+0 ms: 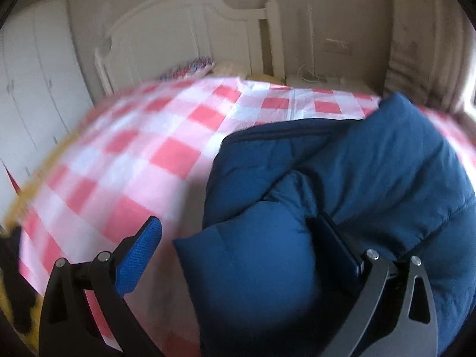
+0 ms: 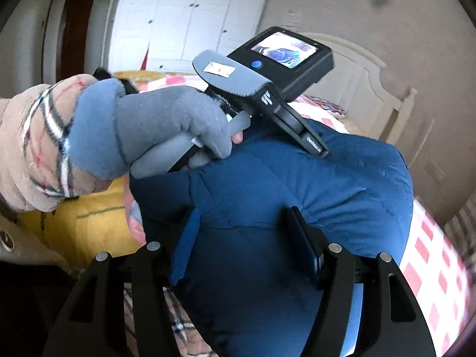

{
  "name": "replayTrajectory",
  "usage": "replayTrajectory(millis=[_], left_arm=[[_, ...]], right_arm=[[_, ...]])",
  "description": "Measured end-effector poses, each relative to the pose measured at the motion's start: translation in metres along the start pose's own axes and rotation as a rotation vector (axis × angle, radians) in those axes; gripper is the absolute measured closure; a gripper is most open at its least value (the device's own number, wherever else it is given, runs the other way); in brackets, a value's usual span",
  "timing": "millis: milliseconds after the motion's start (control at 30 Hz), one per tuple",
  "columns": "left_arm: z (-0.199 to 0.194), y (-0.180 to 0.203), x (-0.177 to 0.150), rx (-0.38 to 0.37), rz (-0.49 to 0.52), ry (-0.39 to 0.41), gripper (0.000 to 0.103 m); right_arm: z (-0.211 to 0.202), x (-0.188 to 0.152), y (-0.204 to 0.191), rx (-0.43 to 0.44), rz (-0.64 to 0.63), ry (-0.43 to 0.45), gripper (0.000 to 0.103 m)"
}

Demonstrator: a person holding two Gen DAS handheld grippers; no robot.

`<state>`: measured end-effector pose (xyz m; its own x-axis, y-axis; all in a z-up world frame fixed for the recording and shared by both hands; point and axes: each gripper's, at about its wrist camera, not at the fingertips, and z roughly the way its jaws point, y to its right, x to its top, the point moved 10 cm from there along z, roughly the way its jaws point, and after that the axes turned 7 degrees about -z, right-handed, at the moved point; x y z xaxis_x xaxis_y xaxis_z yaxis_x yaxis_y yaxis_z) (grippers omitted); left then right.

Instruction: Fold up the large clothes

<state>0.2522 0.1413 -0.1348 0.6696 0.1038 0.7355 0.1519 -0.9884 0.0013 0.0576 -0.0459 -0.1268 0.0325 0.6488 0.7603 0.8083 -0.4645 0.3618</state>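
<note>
Half closed, gripped with the right gripper (image 2: 244,211) a thick bunch of the blue jacket (image 2: 297,178), with padding packed across the whole gap from pad to pad. Held the left gripper (image 1: 238,223) wide open, with its right-hand finger sunk in a fold of the same jacket, its left-hand pad (image 1: 139,255) free over the checked bedsheet (image 1: 166,154), and nothing pinched. Lay heaped on that bedsheet, directly ahead of and beneath the right gripper, but ahead and right of the left gripper's midline. Ran with its long zipped edge across the left gripper's view, off to the right. Judged the right gripper nearer the bulk. Judged a rightward shift of the left gripper necessary before closing on the fold.
</note>
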Motion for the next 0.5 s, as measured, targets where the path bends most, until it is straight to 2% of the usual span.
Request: replayTrajectory(millis=[100, 200, 300, 367, 500], left_arm=[[0.005, -0.005, -0.001, -0.041, -0.039, -0.021, 0.002], [0.006, -0.005, -0.001, -0.038, -0.037, -0.016, 0.002], [0.004, -0.005, -0.002, -0.038, -0.043, -0.005, 0.002], [0.004, -0.005, -0.003, -0.04, -0.046, -0.005, 0.002], [0.005, -0.006, -0.001, -0.035, -0.042, -0.001, 0.002]], right_arm=[[-0.011, 0.008, 0.001, 0.054, -0.029, 0.008, 0.039], [-0.031, 0.021, 0.035, 0.051, 0.043, 0.09, 0.04], [-0.047, 0.03, 0.1, -0.056, 0.176, 0.153, 0.044], [-0.041, 0.029, 0.141, -0.147, 0.232, 0.125, 0.049], [-0.007, 0.023, 0.2, -0.231, 0.338, 0.044, 0.051]])
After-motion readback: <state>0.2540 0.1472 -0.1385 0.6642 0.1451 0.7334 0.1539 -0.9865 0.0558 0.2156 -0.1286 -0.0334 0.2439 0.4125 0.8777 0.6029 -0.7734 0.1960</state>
